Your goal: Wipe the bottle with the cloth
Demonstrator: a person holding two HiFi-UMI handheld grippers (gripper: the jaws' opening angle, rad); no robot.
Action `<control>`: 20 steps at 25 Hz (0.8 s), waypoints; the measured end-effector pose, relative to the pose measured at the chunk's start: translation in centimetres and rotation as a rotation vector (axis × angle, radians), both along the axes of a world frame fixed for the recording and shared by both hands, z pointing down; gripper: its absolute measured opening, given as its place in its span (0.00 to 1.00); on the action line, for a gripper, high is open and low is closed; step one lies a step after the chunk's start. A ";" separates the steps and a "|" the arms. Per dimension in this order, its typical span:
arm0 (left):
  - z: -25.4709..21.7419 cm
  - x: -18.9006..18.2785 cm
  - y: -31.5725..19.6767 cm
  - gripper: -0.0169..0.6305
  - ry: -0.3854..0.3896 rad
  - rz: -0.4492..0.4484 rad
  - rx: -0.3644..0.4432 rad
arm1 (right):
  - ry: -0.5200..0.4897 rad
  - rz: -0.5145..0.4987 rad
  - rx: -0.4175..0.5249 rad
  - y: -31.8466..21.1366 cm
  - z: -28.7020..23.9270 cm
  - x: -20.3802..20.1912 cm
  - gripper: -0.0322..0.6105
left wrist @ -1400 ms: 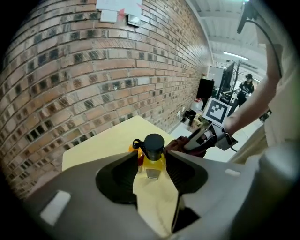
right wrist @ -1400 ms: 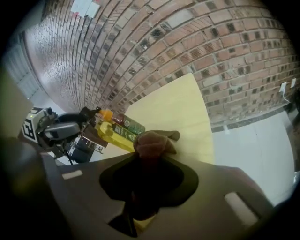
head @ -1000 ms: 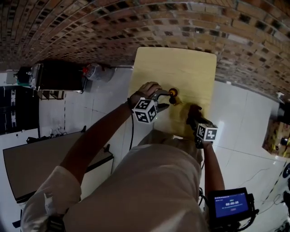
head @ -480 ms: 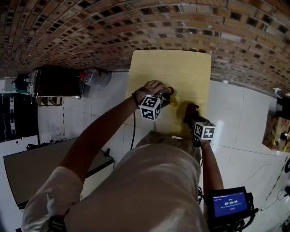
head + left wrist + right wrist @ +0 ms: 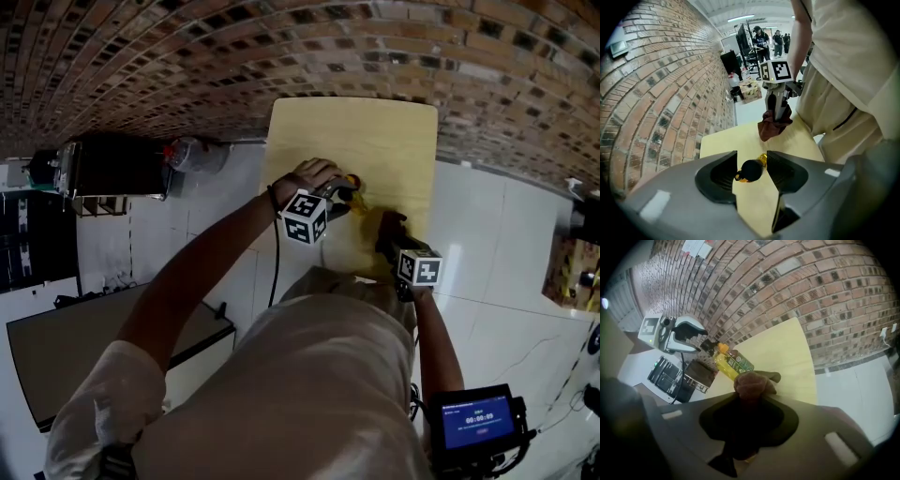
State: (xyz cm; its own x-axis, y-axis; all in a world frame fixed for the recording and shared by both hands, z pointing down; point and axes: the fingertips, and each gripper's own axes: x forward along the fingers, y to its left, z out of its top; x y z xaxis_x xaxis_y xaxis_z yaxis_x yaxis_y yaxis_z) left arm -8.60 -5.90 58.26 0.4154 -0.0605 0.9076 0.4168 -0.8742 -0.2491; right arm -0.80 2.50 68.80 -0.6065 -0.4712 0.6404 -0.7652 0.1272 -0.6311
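Observation:
A bottle (image 5: 732, 363) of yellow drink with a green label lies tilted on the pale wooden table (image 5: 394, 141). Its black cap (image 5: 751, 170) points at my left gripper (image 5: 751, 172). That gripper's jaws have just been opening and stand on either side of the cap with slim gaps. From the head view only a yellow bit of the bottle (image 5: 351, 183) shows past the left gripper (image 5: 341, 195). My right gripper (image 5: 751, 394) is shut on a bunched dark red-brown cloth (image 5: 752, 382). The cloth (image 5: 772, 125) hangs just short of the bottle's side.
A brick wall (image 5: 281, 47) runs behind the table, with white floor tiles (image 5: 487, 234) around it. A dark cabinet (image 5: 117, 159) and a dark table (image 5: 84, 337) stand to the left. A small screen (image 5: 473, 427) shows at the lower right. People (image 5: 778, 37) stand far off.
The left gripper has rolled a little around the bottle's cap, and its marker cube sits slightly further left. The right gripper with the cloth has hardly moved.

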 end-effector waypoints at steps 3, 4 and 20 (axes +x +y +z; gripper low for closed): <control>1.1 -0.6 -1.0 0.37 -0.062 0.040 -0.007 | 0.005 -0.006 -0.009 0.5 0.3 0.3 0.19; 1.5 -0.8 -1.2 0.37 -0.083 0.050 -0.018 | 0.004 -0.005 -0.011 0.6 0.3 0.2 0.19; 1.3 -0.3 -0.7 0.30 -0.102 -0.075 -0.020 | -0.072 0.082 0.097 -0.8 -4.6 -0.1 0.19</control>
State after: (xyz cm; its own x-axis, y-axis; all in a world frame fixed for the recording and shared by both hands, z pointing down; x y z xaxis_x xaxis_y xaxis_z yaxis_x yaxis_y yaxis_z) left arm -8.86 -6.62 59.56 0.3154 -0.0693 0.9464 0.3720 -0.9085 -0.1905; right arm -0.91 1.66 64.24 -0.6062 -0.5789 0.5454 -0.7287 0.1294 -0.6725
